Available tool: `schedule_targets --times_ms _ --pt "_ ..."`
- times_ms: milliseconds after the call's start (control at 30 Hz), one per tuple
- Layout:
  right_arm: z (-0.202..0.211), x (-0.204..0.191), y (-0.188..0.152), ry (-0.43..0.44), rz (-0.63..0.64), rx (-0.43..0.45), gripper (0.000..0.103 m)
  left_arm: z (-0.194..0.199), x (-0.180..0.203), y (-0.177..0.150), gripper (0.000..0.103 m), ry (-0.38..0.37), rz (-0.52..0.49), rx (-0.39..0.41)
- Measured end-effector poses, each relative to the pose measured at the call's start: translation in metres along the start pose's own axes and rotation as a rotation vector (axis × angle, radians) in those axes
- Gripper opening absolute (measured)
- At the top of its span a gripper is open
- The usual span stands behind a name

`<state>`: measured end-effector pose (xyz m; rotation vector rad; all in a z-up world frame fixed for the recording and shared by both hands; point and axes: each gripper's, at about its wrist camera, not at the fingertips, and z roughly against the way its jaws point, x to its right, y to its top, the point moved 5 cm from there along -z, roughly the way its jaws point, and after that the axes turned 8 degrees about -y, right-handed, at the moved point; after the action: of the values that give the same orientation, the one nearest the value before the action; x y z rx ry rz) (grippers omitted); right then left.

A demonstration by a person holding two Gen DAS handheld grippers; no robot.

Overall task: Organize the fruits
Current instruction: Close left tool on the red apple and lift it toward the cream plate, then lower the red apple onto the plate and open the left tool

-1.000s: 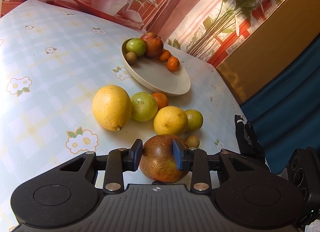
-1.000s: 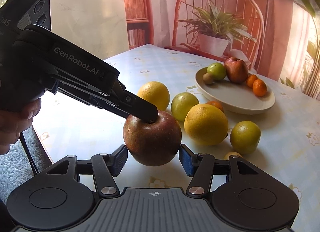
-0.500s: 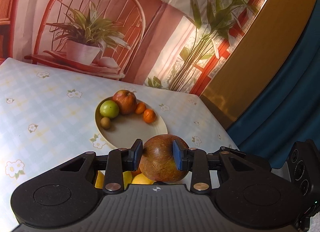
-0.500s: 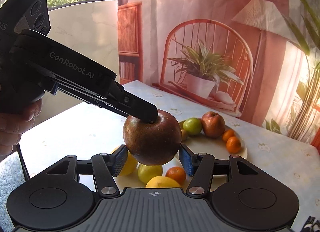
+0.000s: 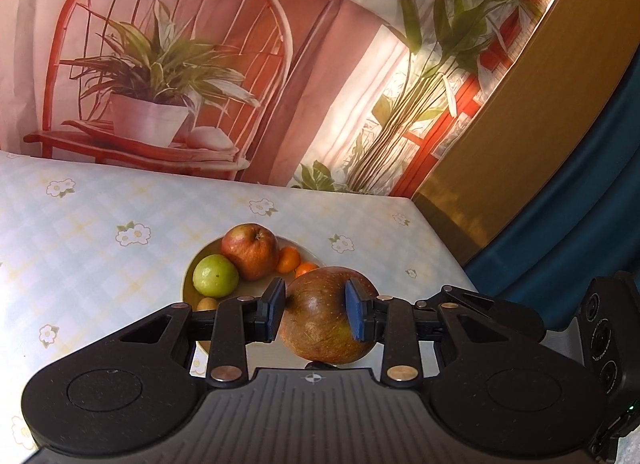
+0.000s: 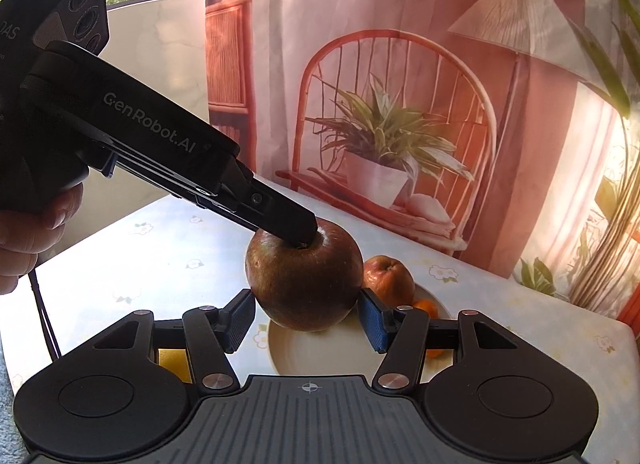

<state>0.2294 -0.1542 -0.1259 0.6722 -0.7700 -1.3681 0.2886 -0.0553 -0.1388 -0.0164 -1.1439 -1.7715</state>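
Since a second ago you have lifted the brown-red apple (image 5: 326,318) off the table and carried it over the cream plate (image 5: 188,284), and the loose fruit that lay beside it has dropped out of the left view. Your left gripper (image 5: 315,314) is clamped on that apple, one blue pad on each flank. From the right wrist view its upper finger (image 6: 280,219) lies across the apple's stem hollow, so the fruit's stem axis stands roughly upright, tipped a little toward the left gripper. Your right gripper (image 6: 308,322) is spread wide, its pads just beside the apple (image 6: 304,284) on either side; whether they touch it cannot be told.

Count on the plate from the left view: one red apple (image 5: 251,251), one green round fruit (image 5: 215,276), two small oranges (image 5: 289,260), one small brown fruit (image 5: 206,304) half hidden behind the gripper. One yellow fruit (image 6: 174,360) peeks out on the flowered tablecloth (image 5: 80,232) in the right view.
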Motion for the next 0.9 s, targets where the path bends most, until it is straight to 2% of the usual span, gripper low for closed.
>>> schedule_targets --times_ms 500,667,900 --pt "-0.106 0.031 -0.03 0.058 -0.029 -0.177 0.053 -0.085 -0.055 0.01 0.034 0.049 0.04 -0.154" --pt "-0.123 0.032 -0.04 0.054 -0.028 -0.204 0.053 -0.099 -0.064 0.008 0.033 0.055 0.05 -0.183" --pt "-0.129 0.033 -0.048 0.037 -0.028 -0.192 0.053 -0.106 -0.065 0.007 0.033 0.058 0.03 -0.191"
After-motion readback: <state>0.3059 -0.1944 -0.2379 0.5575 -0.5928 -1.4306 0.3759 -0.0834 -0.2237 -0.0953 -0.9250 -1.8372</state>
